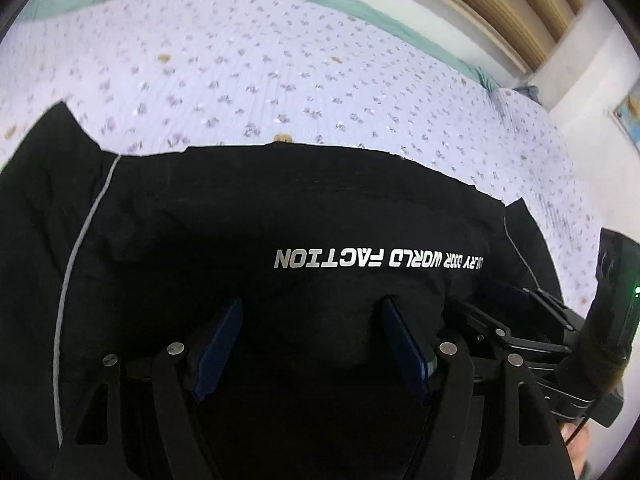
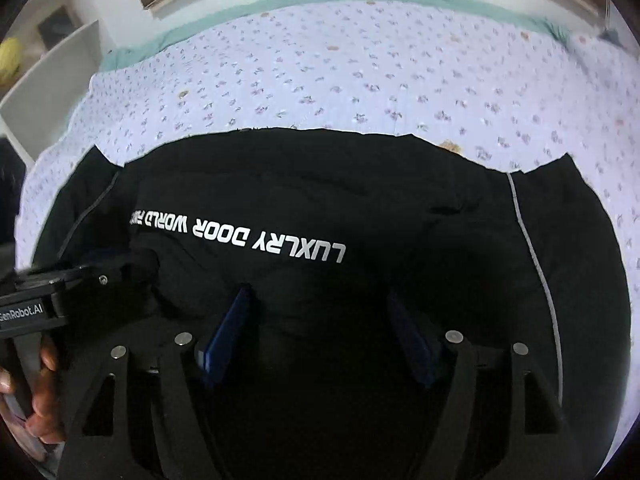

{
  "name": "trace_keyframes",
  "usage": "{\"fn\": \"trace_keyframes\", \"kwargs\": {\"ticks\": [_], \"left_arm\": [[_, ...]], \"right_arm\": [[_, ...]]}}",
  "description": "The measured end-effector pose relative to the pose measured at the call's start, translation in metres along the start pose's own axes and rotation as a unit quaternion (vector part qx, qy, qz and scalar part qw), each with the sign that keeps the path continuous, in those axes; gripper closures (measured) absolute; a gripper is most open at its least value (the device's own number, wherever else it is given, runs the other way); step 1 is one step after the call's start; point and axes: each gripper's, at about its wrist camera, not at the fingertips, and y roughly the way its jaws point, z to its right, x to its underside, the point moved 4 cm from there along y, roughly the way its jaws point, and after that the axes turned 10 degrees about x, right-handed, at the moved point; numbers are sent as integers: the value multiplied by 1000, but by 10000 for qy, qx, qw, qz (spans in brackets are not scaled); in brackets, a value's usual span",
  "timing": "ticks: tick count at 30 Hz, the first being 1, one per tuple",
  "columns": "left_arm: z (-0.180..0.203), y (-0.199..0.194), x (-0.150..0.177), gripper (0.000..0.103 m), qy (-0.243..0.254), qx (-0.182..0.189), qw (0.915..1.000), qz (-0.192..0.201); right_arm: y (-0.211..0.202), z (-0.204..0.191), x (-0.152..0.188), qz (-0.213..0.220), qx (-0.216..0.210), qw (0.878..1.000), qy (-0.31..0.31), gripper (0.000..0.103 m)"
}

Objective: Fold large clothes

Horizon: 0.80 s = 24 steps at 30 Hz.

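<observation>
a bed (image 1: 280,80) with a lilac floral quilt carries a black garment (image 1: 240,208) spread flat on it.

Even, soft daylight; no glare. Strong fisheye curvature with dark vignetted corners. Floral bedspread (image 1: 280,80) slightly motion-blurred; black garment (image 2: 360,208) underexposed, its folds barely legible.

A jacket (image 1: 248,216) is lying spread flat on a bedspread (image 1: 280,76), its lettering (image 2: 236,236) running across it. Both grippers are hovering over its near part, the left gripper (image 1: 312,344) left of the right gripper (image 2: 320,332).
</observation>
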Motion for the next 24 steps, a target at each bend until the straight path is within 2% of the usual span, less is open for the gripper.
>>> {"fn": "trace_keyframes", "kwargs": {"ticks": [3, 7, 8, 10, 14, 16, 20, 22, 23, 24], "left_arm": [[0, -6, 3, 29, 213, 127, 9995, 204], [4, -52, 19, 29, 664, -442, 9960, 405], [2, -63, 22, 29, 659, -422, 9959, 460], [-5, -102, 30, 29, 483, -149, 9964, 679], [-16, -169, 54, 29, 257, 209, 9949, 951], [-22, -202, 70, 29, 313, 255, 9940, 1021], [-32, -265, 99, 29, 518, 100, 9920, 1145], [-34, -290, 104, 27, 529, 189, 9903, 1270], [-35, -295, 103, 22, 502, 236, 9900, 1297], [-39, -300, 105, 21, 462, 295, 9899, 1310]], "right_arm": [[-7, 3, 3, 225, -84, 9997, 53, 27], [-44, 22, 25, 641, -282, 9970, 342, 27], [-56, 25, 31, 754, -275, 9962, 345, 25], [-78, 32, 46, 906, -295, 9949, 333, 24], [-121, 49, 81, 979, -569, 9922, 527, 23], [-143, 61, 96, 976, -719, 9899, 735, 23], [-178, 93, 110, 1051, -914, 9847, 1048, 18], [-195, 106, 116, 1098, -878, 9842, 1078, 16], [-204, 113, 121, 1149, -790, 9846, 1058, 14], [-212, 114, 124, 1203, -698, 9847, 1045, 13]]}}
